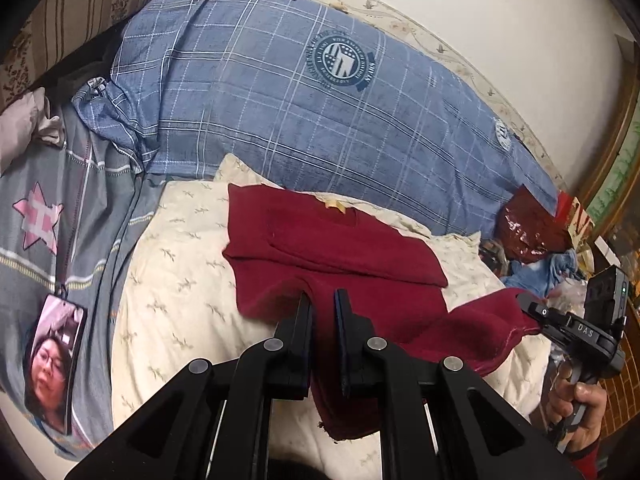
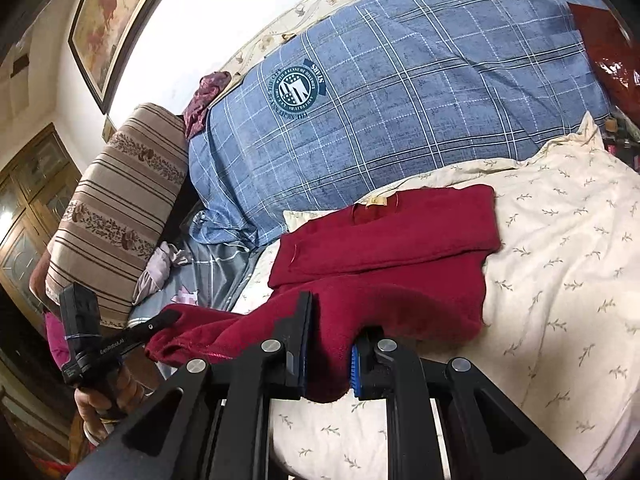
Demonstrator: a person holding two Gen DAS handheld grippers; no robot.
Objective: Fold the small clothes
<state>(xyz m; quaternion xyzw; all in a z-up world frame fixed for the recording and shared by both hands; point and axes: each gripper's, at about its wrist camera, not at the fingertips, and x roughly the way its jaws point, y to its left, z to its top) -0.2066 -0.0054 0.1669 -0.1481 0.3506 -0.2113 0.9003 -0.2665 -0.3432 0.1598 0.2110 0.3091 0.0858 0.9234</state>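
Both grippers pinch the red garment's near hem

Left hand-held gripper (image 1: 323, 300) and right hand-held gripper (image 2: 340, 320) each clamp the dark red sweater (image 1: 340, 248), lying partly folded on the cream pillow (image 1: 176, 280); blue plaid quilt (image 1: 280, 100) behind.

L hand-held gripper (image 1: 323, 300): jaws pinched on cloth, low | R hand-held gripper (image 2: 334, 320): jaws pinched on cloth, low, just beside L
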